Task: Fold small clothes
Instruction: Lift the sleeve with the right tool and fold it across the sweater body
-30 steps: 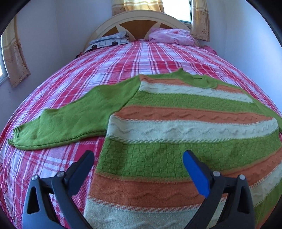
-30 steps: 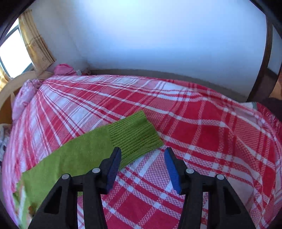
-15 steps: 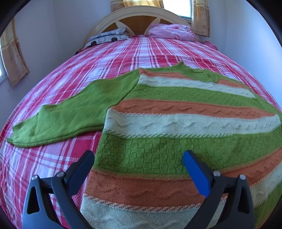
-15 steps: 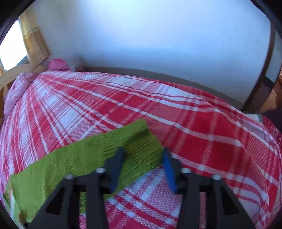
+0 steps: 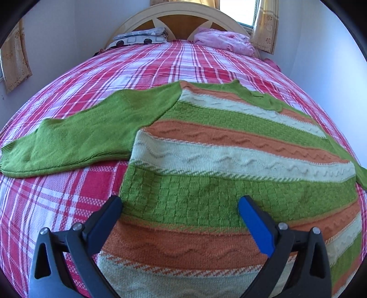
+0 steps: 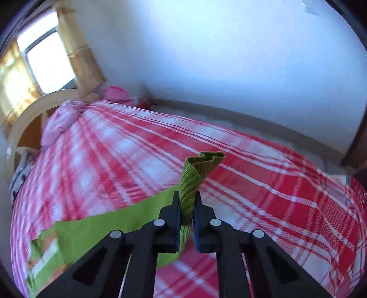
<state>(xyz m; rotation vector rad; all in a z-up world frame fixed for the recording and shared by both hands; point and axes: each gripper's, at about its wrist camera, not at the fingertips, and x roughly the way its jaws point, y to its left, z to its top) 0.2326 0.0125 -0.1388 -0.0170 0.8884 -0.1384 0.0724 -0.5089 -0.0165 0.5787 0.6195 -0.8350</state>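
We count one striped knit sweater (image 5: 229, 146) spread flat on the red-and-white plaid bedspread (image 5: 68, 199), banded in green, orange and cream, its collar toward the headboard (image 5: 181, 16). It has two plain green sleeves: one sleeve (image 5: 75, 139) lies stretched out flat to the left of the body in the left wrist view, and the other ends in the ribbed cuff (image 6: 195, 176) seen in the right wrist view. Our left gripper (image 5: 179, 206) hangs over the lower green band of the sweater with its two jaws spread wide and nothing between them. Our right gripper (image 6: 186, 201) has its jaws closing, pinched on that ribbed cuff, which stands bunched and upright above the fingertips, clear of the bedspread, while the rest of the sleeve trails down to the left. At the head of the bed we see two things: one patterned pillow (image 5: 140, 39) and one pink bundle of bedding (image 5: 222, 41).
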